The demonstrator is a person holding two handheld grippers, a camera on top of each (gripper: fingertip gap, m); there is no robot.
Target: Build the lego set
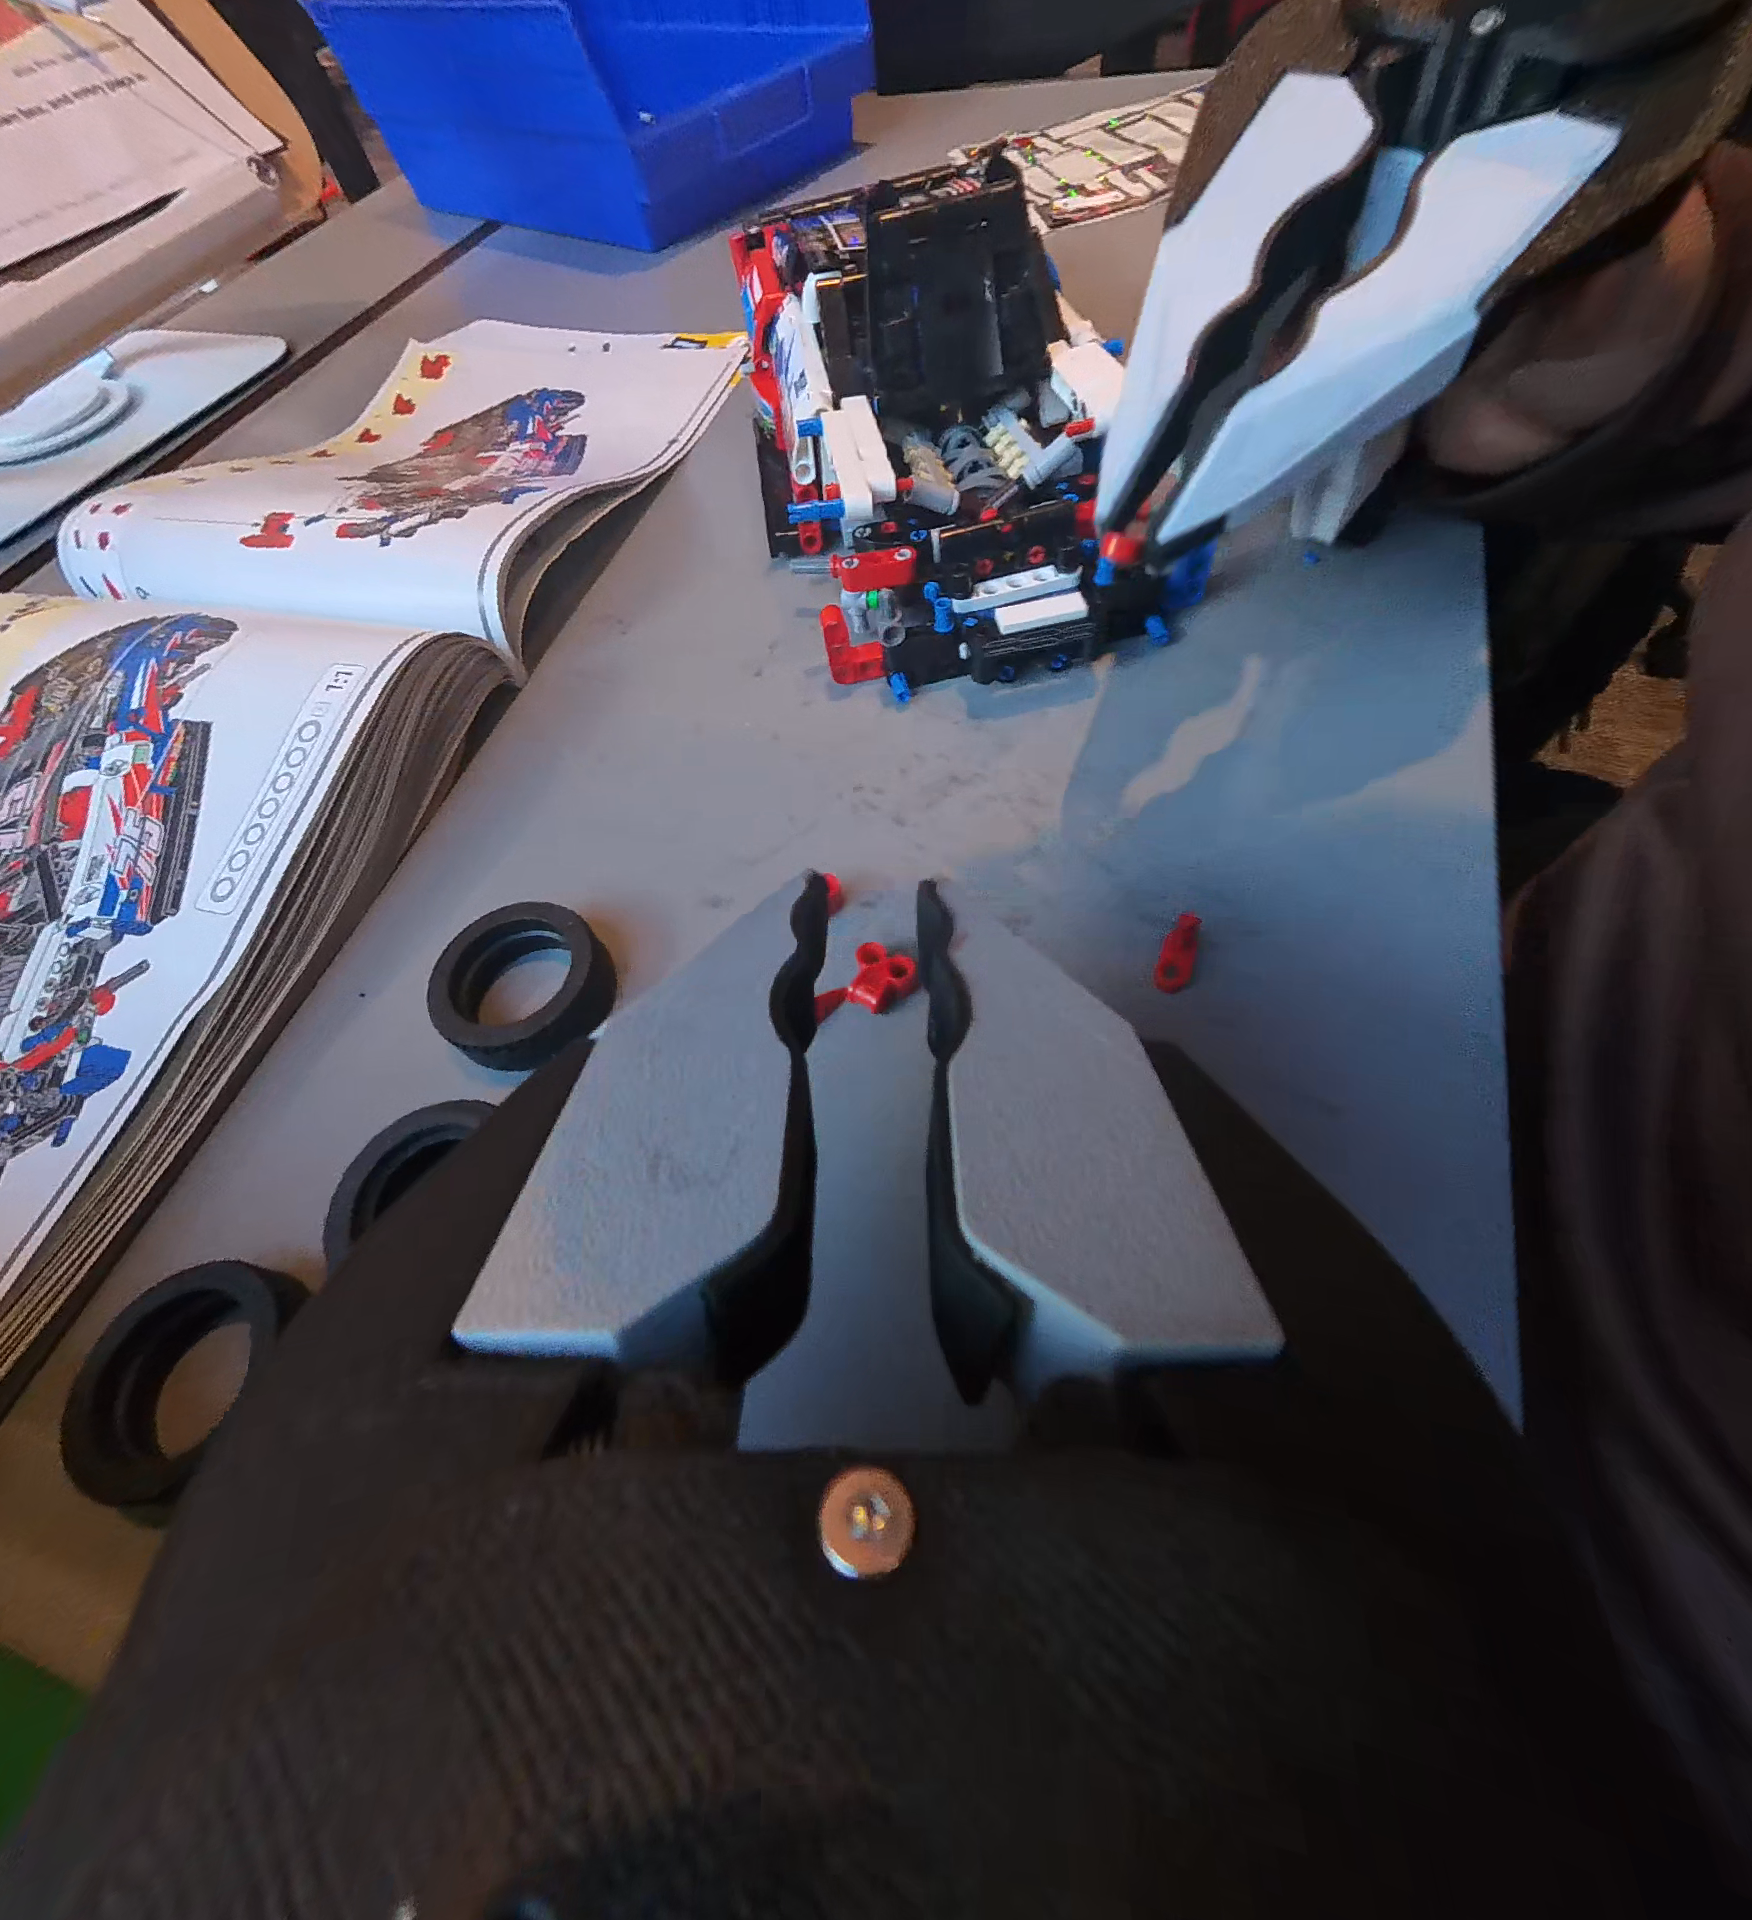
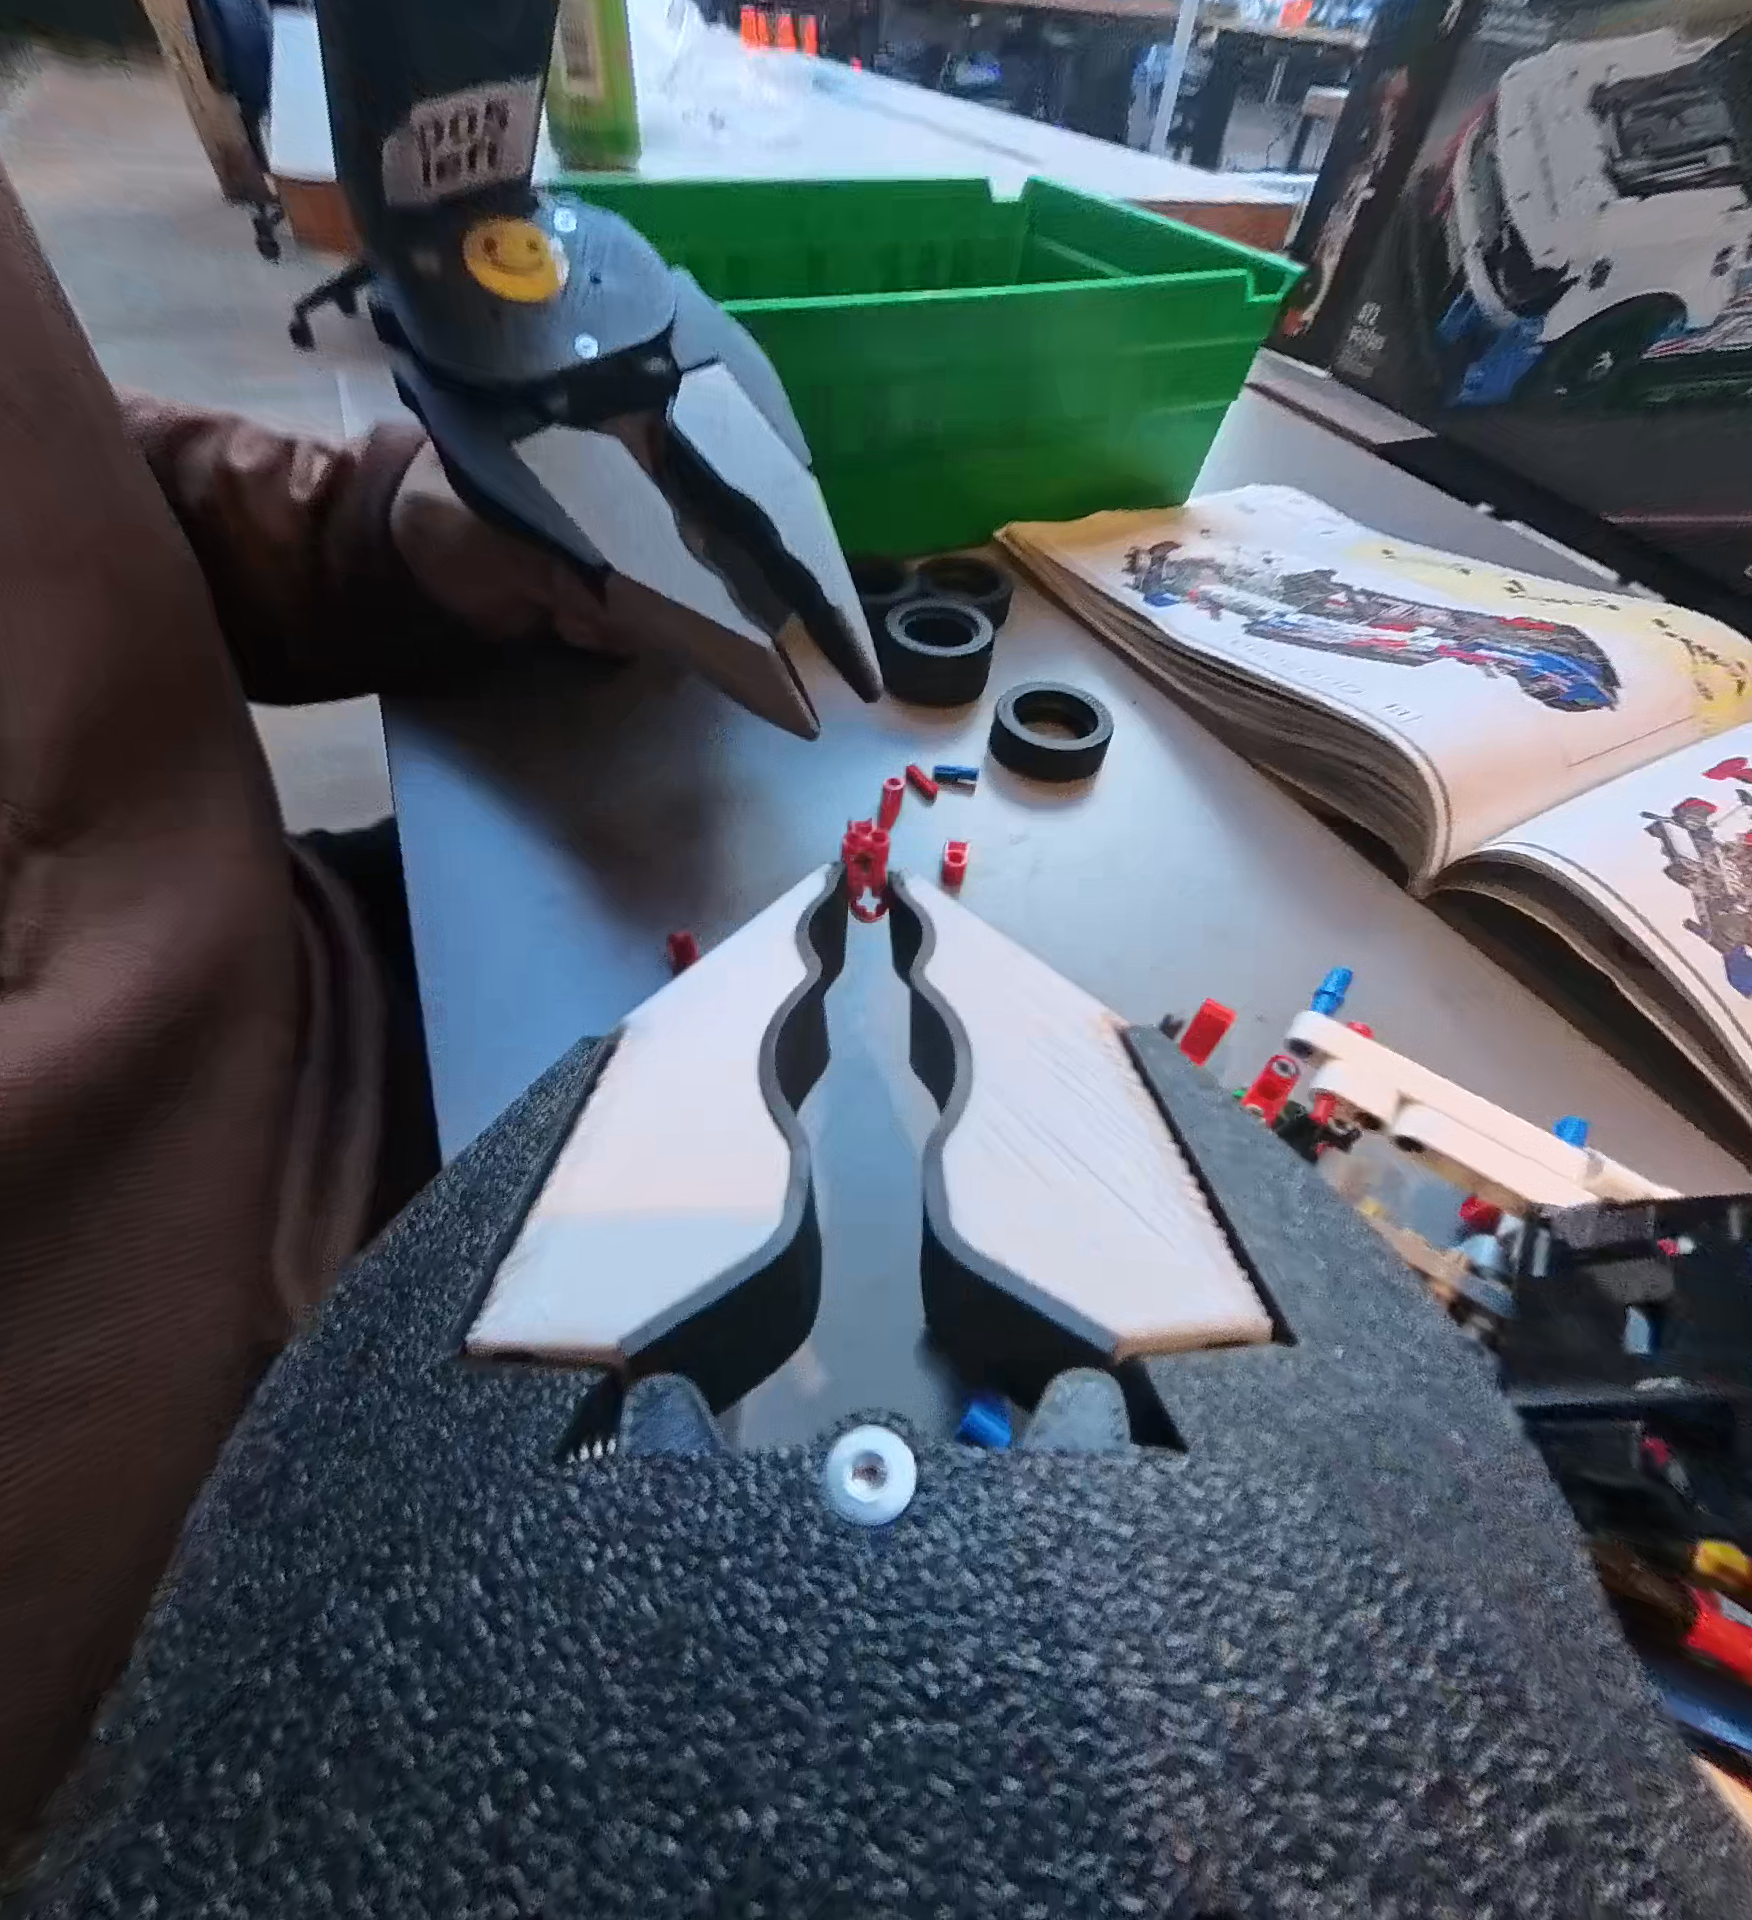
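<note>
Two grippers are in my views. My left gripper [image 1: 870, 896] hangs low over the grey counter [image 1: 706, 748] with its fingers released, a clear gap between the tips, and a small red connector [image 1: 882, 979] lies loose on the counter in that gap. My right gripper [image 2: 867, 881] has its fingers clenched on a red lego piece [image 2: 865, 862] at the tips.

In the left wrist view the right gripper [image 1: 1132, 545] comes steeply down onto the front corner of the half-built lego car [image 1: 945, 457], but I cannot make out if the piece already touches the model. In the right wrist view the car [image 2: 1578, 1299] is cut off at the right edge and blurred.

Only the right wrist view shows the green bin [image 2: 955, 343], the set's box [image 2: 1599, 208] and several loose red and blue pins [image 2: 939, 779]. Only the left wrist view shows the blue bin [image 1: 591, 104]. Both show the open instruction book [image 1: 259, 727] and black tyres [image 1: 519, 982]; two tyres are partly hidden behind my left gripper's body. A brown sleeve [image 2: 72, 831] fills the left side.
</note>
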